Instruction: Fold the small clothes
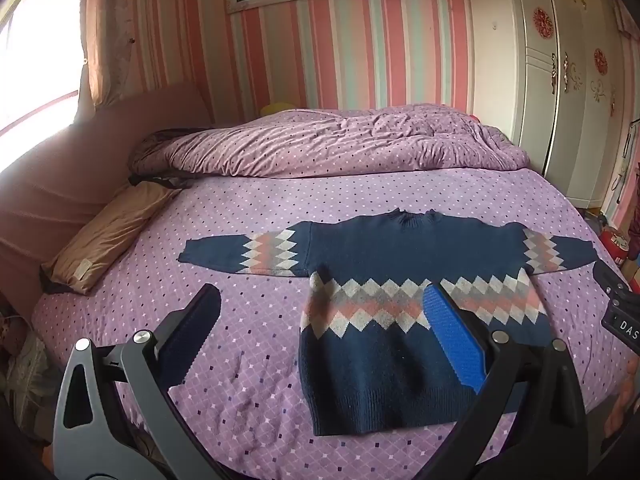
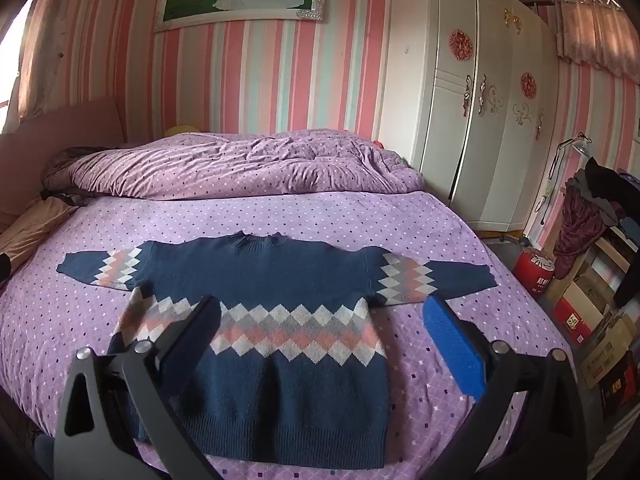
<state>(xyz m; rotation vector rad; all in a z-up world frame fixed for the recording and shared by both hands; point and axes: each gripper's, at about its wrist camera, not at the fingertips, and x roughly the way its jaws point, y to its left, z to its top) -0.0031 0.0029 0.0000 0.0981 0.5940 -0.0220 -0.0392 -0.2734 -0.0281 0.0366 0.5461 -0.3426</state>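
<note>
**Step in hand: approach to the flat sweater, before the first fold**

Left wrist view, left to right. A tan pillow (image 1: 108,236) lies at the left edge of the bed, on the purple dotted sheet (image 1: 248,320). The left gripper (image 1: 320,312) occupies the lower frame with its jaws spread wide and nothing between the pads. The navy knit sweater (image 1: 384,320) lies flat at centre and centre right, collar toward the top of the frame, hem toward the bottom, both sleeves stretched outward. Its left sleeve (image 1: 244,252) ends left of centre. A bunched quilt (image 1: 328,144) lies above it.

Right wrist view, left to right. The sweater (image 2: 288,344) fills the lower centre. The right gripper (image 2: 324,320) hangs over it, jaws fully apart and empty, the dark finger (image 2: 192,344) in front of the sweater's left side and the blue pad (image 2: 452,344) over bare sheet at lower right. The right sleeve (image 2: 440,276) ends right of centre. A white wardrobe (image 2: 460,100) stands at upper right.

Judgement: no fold has begun; the garment is spread and neither gripper appears to touch it. The next move probably calls for each gripper to descend to a sleeve end or shoulder edge, pinch only the knit and not the sheet beneath, and carry it inward across the body.
</note>
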